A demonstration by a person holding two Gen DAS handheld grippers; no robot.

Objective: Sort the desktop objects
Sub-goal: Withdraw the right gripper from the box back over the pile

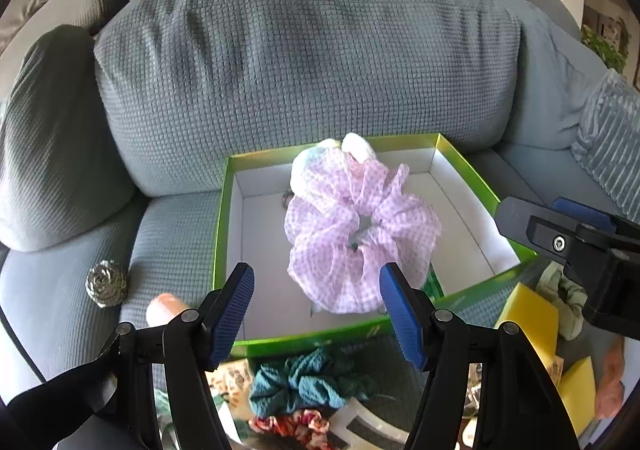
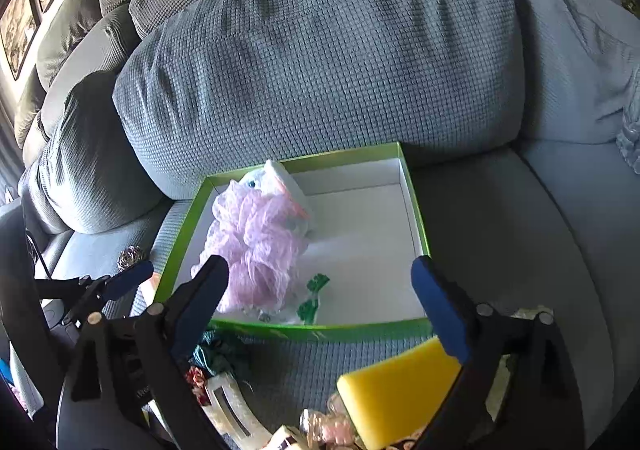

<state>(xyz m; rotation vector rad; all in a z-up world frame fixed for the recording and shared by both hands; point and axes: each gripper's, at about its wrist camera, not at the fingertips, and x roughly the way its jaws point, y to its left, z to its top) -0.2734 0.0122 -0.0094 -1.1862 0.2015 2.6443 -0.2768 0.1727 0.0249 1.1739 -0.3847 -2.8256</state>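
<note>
Left tongs [image 1: 316, 310] wide, nothing between the blue pads; they hang over the near edge of the green box [image 1: 224, 217]. Pink gingham scrunchie [image 1: 356, 234] sits just ahead of the pad tips, inside or above the box on its left side; can't tell if it touches the floor of the box. A white plush item [image 2: 286, 185] sits behind it, touching.

Right tongs [image 2: 320, 290] also wide, holding nothing, at the box's near rim. Yellow sponge [image 2: 396, 394] lies below the right pad, outside the box.

The box rests on a grey sofa seat [image 2: 500, 230], against the back cushion [image 1: 304, 61]. In front of the box: teal scrunchie [image 1: 304, 378], red patterned scrunchie [image 1: 292, 424], white hair clip [image 2: 228, 406]. Steel scourer [image 1: 107, 282] on the seat left of the box, apart from it.
</note>
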